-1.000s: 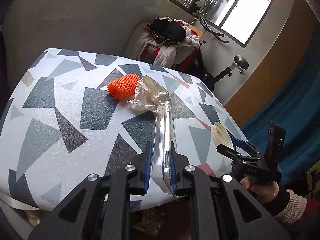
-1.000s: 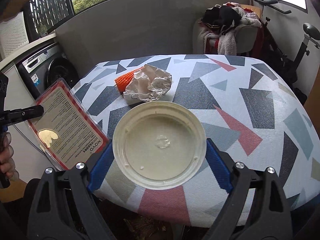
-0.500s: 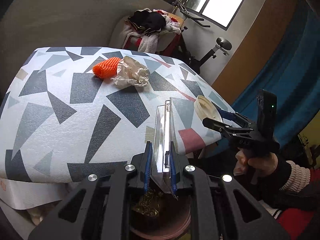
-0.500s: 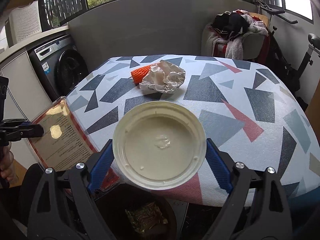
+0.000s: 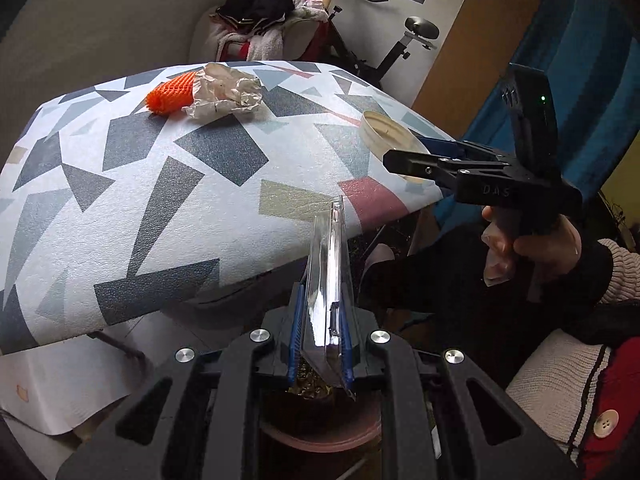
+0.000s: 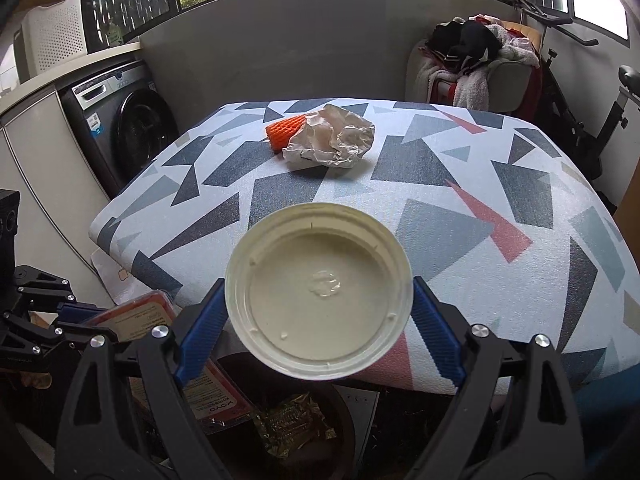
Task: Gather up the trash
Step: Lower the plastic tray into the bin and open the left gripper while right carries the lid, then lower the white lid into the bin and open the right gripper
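Note:
My left gripper (image 5: 322,316) is shut on a clear plastic blister pack (image 5: 328,264) held edge-on, below the table's front edge and over a brown bin (image 5: 320,436). In the right wrist view the same pack (image 6: 160,316) shows its red printed card, with the left gripper (image 6: 76,316) at the lower left. My right gripper (image 6: 320,320) stands wide, its pads pressing a round cream lid (image 6: 320,292) from both sides, above the table's near edge. An orange foam net (image 6: 286,128) and crumpled paper (image 6: 332,140) lie together on the patterned table (image 6: 480,220).
A gold wrapper (image 6: 288,420) lies in the bin (image 6: 348,428) under the table edge. A washing machine (image 6: 124,120) stands left, a chair piled with clothes (image 6: 472,60) behind, an exercise bike (image 5: 400,48) beyond. A hand and sleeve (image 5: 560,252) hold the right gripper.
My left gripper has sunk from over the tabletop to below its front edge, carrying the blister pack over the bin. The right gripper has drawn back slightly with the lid.

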